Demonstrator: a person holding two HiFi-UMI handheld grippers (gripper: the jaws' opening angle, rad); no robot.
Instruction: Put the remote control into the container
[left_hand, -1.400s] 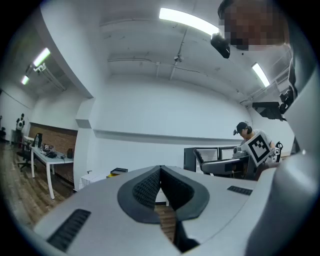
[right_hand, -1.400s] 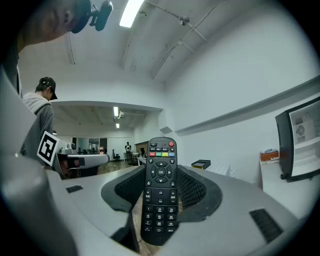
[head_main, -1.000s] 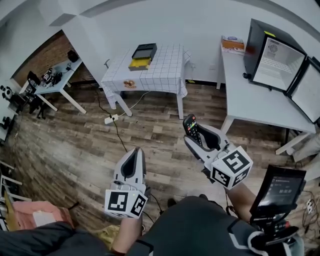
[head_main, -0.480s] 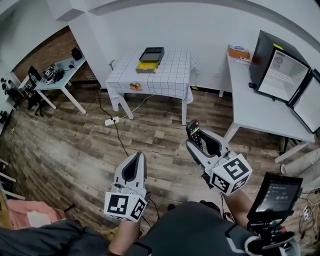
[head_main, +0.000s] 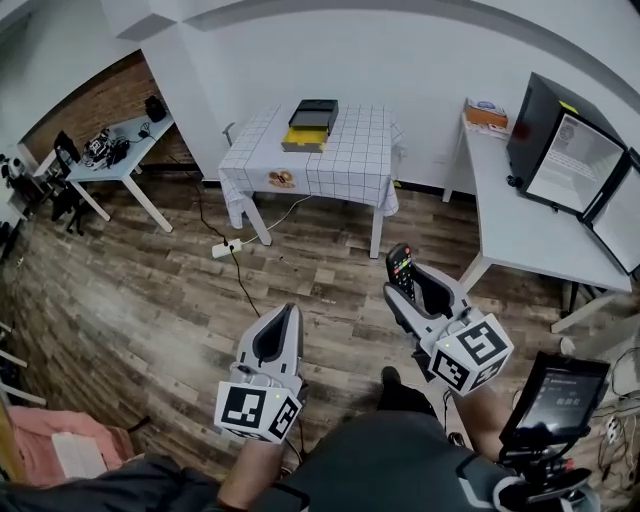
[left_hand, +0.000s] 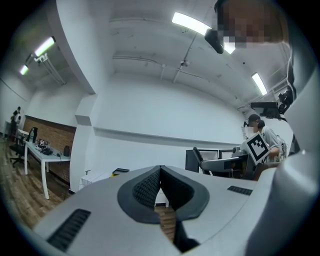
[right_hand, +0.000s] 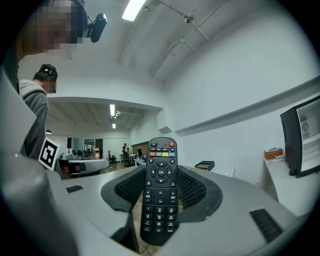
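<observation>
Right gripper (head_main: 408, 283) — jaws clamped on remote control (head_main: 401, 270), buttons up, top end poking past tips; right of centre in head view. Left gripper (head_main: 283, 325) pinched together, empty, lower centre. Container (head_main: 314, 111) on checked table (head_main: 345, 160), upper centre, well apart from remote control — wood floor (head_main: 150, 290) between. White desk (head_main: 520, 215) at right.
</observation>
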